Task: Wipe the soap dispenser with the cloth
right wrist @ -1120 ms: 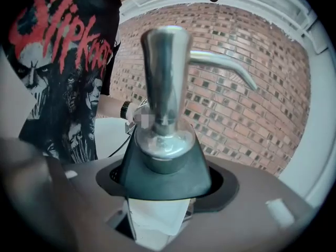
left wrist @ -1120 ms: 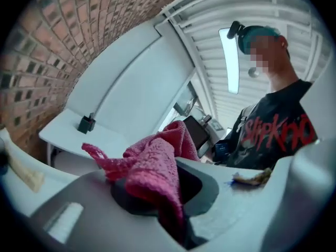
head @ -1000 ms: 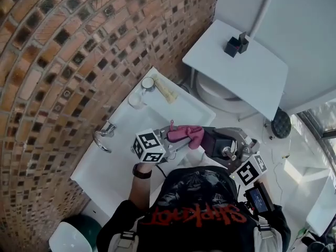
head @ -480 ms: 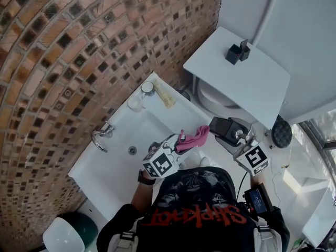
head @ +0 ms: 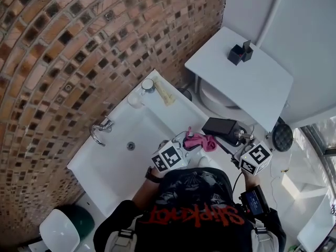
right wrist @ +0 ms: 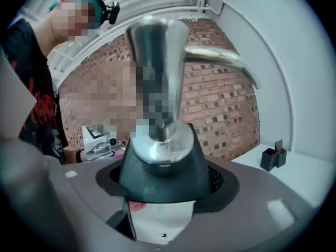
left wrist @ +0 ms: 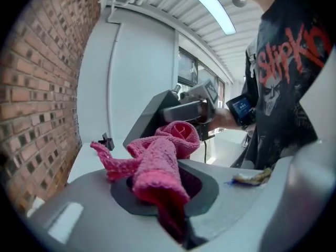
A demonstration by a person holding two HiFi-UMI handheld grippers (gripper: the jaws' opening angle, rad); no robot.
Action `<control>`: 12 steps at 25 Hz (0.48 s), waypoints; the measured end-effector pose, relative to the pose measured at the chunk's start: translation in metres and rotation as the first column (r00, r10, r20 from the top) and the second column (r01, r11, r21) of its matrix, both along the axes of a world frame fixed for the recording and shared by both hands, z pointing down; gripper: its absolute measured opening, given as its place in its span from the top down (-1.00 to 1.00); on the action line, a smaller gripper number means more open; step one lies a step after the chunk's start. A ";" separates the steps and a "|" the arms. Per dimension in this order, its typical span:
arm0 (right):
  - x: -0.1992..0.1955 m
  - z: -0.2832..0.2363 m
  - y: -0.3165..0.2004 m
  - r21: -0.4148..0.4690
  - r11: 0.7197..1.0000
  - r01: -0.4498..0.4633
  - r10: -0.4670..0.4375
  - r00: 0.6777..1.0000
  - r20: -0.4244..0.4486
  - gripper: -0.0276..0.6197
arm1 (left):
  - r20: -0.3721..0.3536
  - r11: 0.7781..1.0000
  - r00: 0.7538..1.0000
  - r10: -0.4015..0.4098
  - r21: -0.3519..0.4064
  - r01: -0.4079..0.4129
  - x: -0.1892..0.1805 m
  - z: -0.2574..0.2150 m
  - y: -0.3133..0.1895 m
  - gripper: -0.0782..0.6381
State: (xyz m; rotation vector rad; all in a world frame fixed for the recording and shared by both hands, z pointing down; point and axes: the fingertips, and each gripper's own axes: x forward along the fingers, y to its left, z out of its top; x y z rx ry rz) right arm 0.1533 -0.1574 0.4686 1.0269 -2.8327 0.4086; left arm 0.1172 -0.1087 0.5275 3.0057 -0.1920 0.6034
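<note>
The soap dispenser [head: 221,128] is a black block with a silver pump [head: 242,135]. My right gripper [head: 239,140] is shut on it and holds it over the sink's front right corner. In the right gripper view the dispenser [right wrist: 160,167] fills the space between the jaws, with its pump [right wrist: 157,77] pointing away. A crumpled pink cloth [head: 200,140] is clamped in my left gripper [head: 186,145], which is shut on it. In the left gripper view the cloth [left wrist: 160,159] bunches up at the dispenser's [left wrist: 152,121] side; whether they touch I cannot tell.
A white sink [head: 113,164] with a chrome tap [head: 100,127] and a drain [head: 130,146] stands against the brick wall. A glass [head: 135,100] and a tube [head: 164,93] sit at its far corner. A white shelf [head: 262,83] carries a small black holder [head: 239,51].
Both grippers have rolled and drifted across the sink's front edge with their loads. The cloth and the dispenser stay close together, and the dispenser now lies flatter with its pump towards me.
</note>
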 end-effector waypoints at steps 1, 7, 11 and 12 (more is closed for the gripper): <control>0.002 -0.004 0.003 0.024 1.000 0.007 -0.007 1.000 -0.008 -0.05 | -0.012 1.000 1.000 -0.018 -0.021 0.018 -0.001 0.001 -0.003 0.64; 0.008 -0.029 0.028 0.119 0.990 0.079 -0.087 0.995 0.057 -0.04 | 0.072 0.983 0.983 -0.169 -0.059 0.173 -0.024 0.024 -0.026 0.64; -0.020 -0.057 0.075 0.174 0.935 0.308 -0.331 0.934 0.130 -0.05 | 0.083 0.984 0.981 -0.175 -0.006 0.176 -0.037 0.024 -0.031 0.64; -0.030 -0.056 0.086 0.174 0.912 0.370 -0.389 0.917 0.087 -0.05 | 0.071 0.989 0.987 -0.145 0.028 0.144 -0.036 0.019 -0.028 0.64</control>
